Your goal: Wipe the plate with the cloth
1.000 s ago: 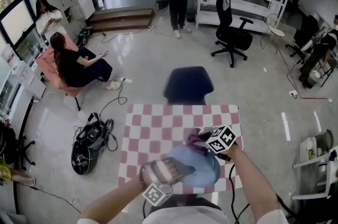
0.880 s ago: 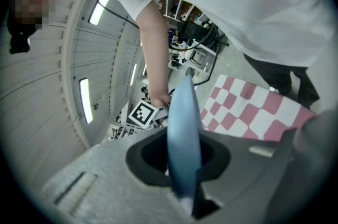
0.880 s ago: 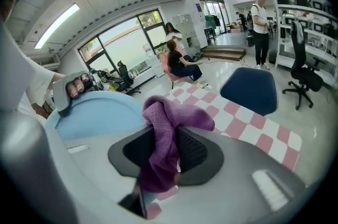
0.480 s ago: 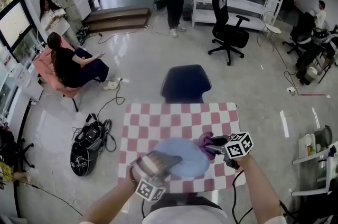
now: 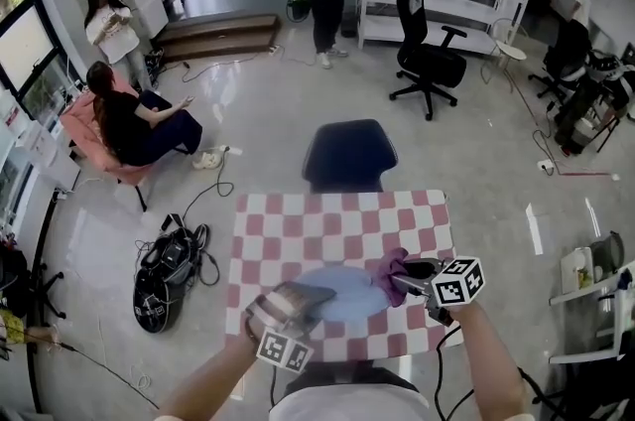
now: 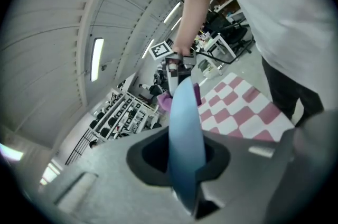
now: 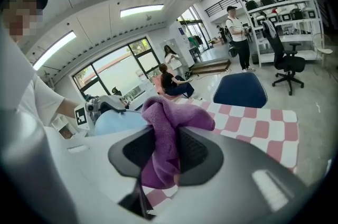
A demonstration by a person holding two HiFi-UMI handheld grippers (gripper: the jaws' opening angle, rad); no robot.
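Cloth (image 5: pixel 390 276) now at plate (image 5: pixel 340 295) edge

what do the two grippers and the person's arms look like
Both the left gripper and right gripper have pale grey bodies with dark padded jaws. Each carries a white cube with black square markers. A black cable trails from the right one. The person wears a white short-sleeved shirt; the forearms are bare.

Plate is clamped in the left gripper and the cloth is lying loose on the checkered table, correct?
Not quite. The plate is clamped in the left gripper, but the purple cloth is not lying loose on the checkered table: it is pinched in the right gripper, as the right gripper view shows.
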